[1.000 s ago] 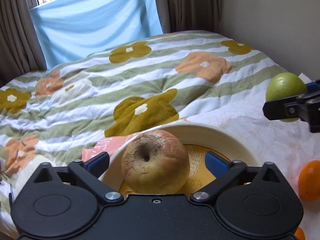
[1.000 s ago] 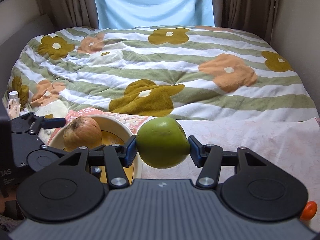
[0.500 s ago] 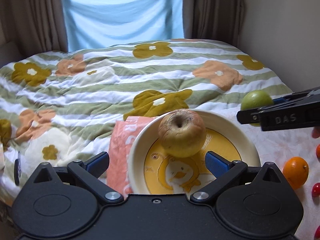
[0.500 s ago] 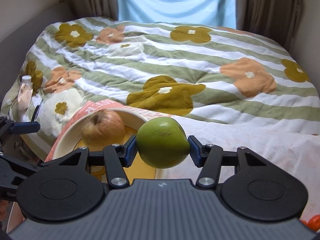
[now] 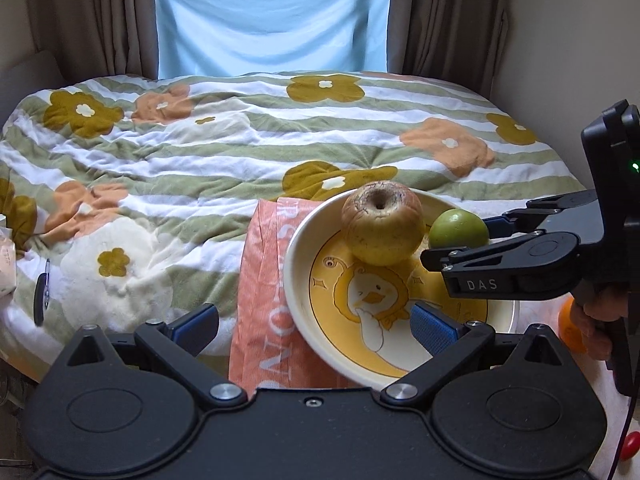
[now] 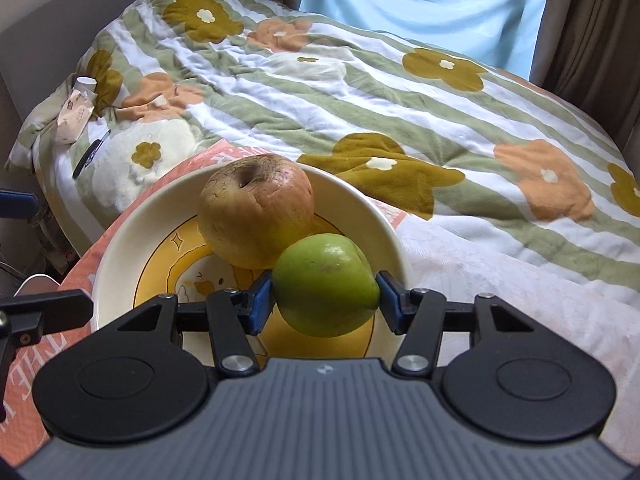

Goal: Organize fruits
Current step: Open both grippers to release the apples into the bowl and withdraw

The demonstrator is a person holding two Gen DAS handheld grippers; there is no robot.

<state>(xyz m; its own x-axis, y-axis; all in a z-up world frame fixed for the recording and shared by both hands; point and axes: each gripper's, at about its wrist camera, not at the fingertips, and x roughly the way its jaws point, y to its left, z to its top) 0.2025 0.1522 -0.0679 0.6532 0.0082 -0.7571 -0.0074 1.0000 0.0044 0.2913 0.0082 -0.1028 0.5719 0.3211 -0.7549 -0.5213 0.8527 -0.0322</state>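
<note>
A cream plate (image 5: 296,256) with a yellow duck picture lies on an orange cloth (image 5: 260,300) on the bed. A wrinkled brown apple (image 5: 382,228) rests on its far side. My right gripper (image 6: 326,300) is shut on a green apple (image 6: 324,284), holding it low over the plate (image 6: 120,248), right beside the brown apple (image 6: 256,208). In the left wrist view the right gripper (image 5: 480,240) reaches in from the right with the green apple (image 5: 458,230). My left gripper (image 5: 316,328) stands open at the plate's near rim, with no fruit between its fingers.
A flowered, striped quilt (image 5: 240,148) covers the bed. An orange (image 5: 570,328) lies right of the plate, partly behind the hand, and a small red fruit (image 5: 632,442) lies nearer. A packet (image 6: 76,112) and a pen (image 6: 90,154) lie at the bed's left edge.
My left gripper has backed away from the brown apple, which stays on the plate. My right gripper has carried the green apple left and down, over the plate.
</note>
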